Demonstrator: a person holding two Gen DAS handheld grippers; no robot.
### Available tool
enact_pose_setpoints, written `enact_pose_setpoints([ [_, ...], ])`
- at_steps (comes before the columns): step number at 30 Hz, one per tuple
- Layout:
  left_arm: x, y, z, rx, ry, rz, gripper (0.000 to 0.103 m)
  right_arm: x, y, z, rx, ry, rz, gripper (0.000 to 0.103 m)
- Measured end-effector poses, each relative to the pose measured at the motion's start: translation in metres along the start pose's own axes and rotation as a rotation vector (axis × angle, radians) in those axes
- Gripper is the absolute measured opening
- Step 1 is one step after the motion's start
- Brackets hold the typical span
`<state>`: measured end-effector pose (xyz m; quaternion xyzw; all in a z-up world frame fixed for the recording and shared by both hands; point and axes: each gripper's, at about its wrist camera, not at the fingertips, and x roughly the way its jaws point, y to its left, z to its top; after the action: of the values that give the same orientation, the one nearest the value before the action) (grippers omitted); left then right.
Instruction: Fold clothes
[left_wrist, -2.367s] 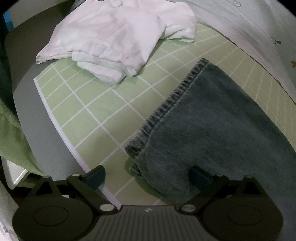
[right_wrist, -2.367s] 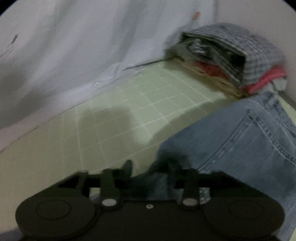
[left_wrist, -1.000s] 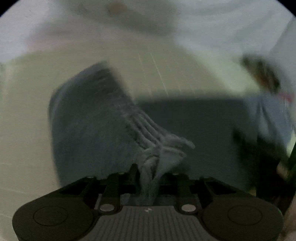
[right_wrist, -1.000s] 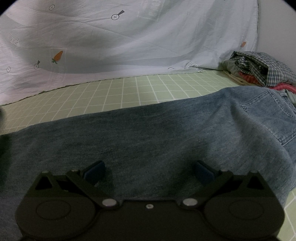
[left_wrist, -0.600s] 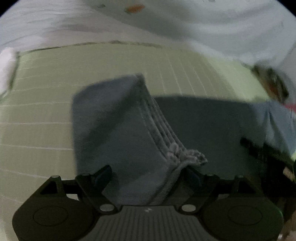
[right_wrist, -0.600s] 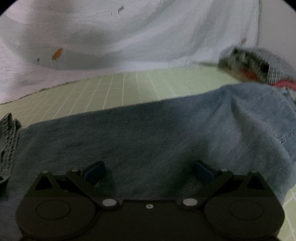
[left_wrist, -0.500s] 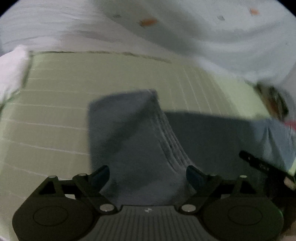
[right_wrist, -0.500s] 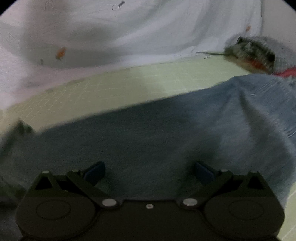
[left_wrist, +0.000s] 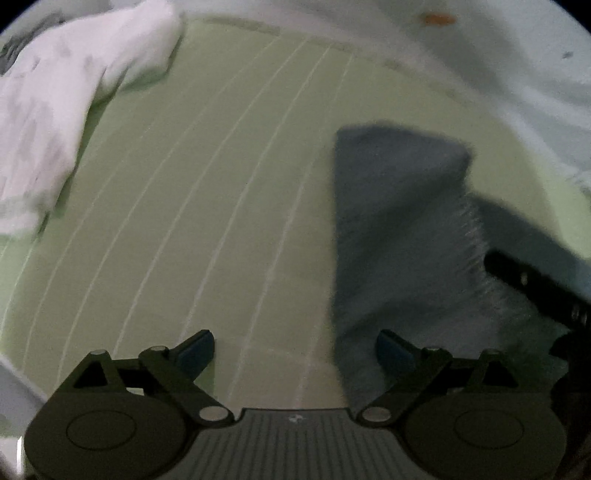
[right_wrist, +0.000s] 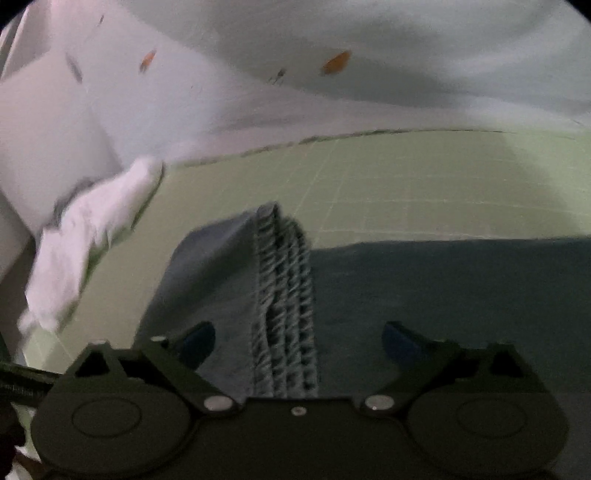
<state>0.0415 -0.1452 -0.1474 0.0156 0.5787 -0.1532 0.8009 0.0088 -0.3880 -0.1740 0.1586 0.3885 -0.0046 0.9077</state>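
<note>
Blue jeans (left_wrist: 399, 221) lie on the green grid mat (left_wrist: 207, 192) with the leg end folded over onto the rest. My left gripper (left_wrist: 295, 350) is open and empty, its right finger at the folded leg's left edge. In the right wrist view the stitched hem (right_wrist: 284, 295) of the folded jeans (right_wrist: 443, 295) runs toward me between the fingers of my right gripper (right_wrist: 299, 339), which is open just above the denim. The right gripper's dark finger (left_wrist: 535, 284) shows at the left wrist view's right edge.
A pile of white clothes (left_wrist: 62, 110) lies at the mat's far left, also seen in the right wrist view (right_wrist: 92, 229). A pale printed sheet (right_wrist: 369, 66) hangs behind the mat (right_wrist: 406, 184).
My left gripper carried the jeans' hem over, opened and let it go, then drew back to the left. My right gripper swung left over the jeans to the folded hem.
</note>
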Motion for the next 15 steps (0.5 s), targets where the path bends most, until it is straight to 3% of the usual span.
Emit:
enact_pose_setpoints([
  [2, 0.001, -0.001, 0.000, 0.010, -0.008, -0.008, 0.097, 0.005, 0.006, -0.001, -0.049, -0.011, -0.020, 0.086],
  [8, 0.006, -0.003, 0.000, 0.030, -0.011, -0.018, 0.103, 0.008, 0.026, -0.007, -0.186, -0.012, -0.063, 0.057],
  [12, 0.002, -0.002, -0.004, 0.045, -0.004, 0.004, 0.103, 0.006, 0.031, -0.013, -0.226, -0.015, -0.074, 0.057],
  [15, 0.001, -0.002, -0.004, 0.052, -0.005, 0.014, 0.103, 0.006, 0.029, -0.014, -0.212, -0.020, -0.056, 0.064],
])
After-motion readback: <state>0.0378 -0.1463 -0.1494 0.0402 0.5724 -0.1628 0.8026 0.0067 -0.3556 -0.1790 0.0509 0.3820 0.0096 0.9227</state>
